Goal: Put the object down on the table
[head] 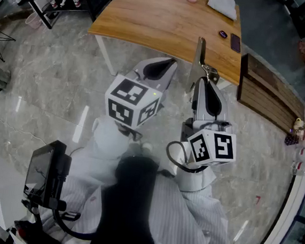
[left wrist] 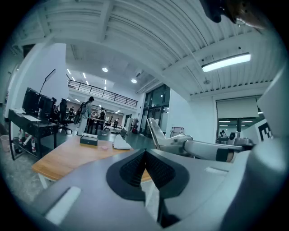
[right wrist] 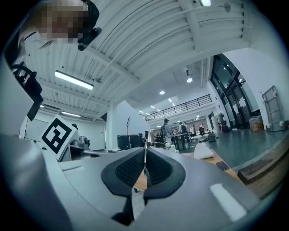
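Currently the right claw is clamped on a thin flat grey sheet, holding it upright in the air by the near edge of the wooden tabletop. Beside it, the left claw is pressed together on nothing.

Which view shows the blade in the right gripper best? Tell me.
Head view: the blade shows its flat face beyond the right gripper. Left gripper view catches it sidelong; right gripper view, only its edge.
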{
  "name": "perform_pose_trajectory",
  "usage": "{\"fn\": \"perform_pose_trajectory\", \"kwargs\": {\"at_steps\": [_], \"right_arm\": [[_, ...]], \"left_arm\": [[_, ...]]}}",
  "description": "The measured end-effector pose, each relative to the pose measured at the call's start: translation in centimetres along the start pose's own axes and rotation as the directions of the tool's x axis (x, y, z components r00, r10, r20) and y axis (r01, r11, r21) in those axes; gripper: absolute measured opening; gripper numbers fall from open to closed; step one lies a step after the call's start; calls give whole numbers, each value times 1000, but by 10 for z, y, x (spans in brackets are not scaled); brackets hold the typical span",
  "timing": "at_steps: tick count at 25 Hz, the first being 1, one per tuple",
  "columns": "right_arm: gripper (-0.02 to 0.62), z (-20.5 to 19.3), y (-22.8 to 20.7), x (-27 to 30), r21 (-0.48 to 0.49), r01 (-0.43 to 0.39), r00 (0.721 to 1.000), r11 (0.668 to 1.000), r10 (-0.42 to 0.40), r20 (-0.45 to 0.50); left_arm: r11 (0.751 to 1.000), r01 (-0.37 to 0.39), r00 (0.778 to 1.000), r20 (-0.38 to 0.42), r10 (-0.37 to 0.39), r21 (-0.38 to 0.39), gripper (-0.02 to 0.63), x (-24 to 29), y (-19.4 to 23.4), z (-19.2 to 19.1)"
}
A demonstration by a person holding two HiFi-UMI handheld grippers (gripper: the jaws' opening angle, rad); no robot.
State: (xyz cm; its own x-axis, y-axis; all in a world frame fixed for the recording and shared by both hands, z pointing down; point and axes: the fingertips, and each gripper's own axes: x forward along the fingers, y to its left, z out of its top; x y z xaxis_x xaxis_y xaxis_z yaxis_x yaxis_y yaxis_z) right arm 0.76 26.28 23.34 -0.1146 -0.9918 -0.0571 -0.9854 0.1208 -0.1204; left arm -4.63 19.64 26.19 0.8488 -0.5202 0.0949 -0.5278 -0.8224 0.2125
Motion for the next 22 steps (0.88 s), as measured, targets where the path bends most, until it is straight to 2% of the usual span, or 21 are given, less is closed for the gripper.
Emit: {"fn": "perform_pose_trajectory", "kwargs": {"at_steps": [12, 22], "right_arm": [[23, 1, 5, 7, 2, -9, 1000, 1000, 9, 0], [25, 3, -21, 6, 53, -25, 1000, 998, 25, -3]], "left_arm": [[1000, -3, 1000, 26, 3, 12, 0, -5, 6, 5], [1000, -11, 1000, 8, 11, 4, 0, 8, 7, -4]]}}
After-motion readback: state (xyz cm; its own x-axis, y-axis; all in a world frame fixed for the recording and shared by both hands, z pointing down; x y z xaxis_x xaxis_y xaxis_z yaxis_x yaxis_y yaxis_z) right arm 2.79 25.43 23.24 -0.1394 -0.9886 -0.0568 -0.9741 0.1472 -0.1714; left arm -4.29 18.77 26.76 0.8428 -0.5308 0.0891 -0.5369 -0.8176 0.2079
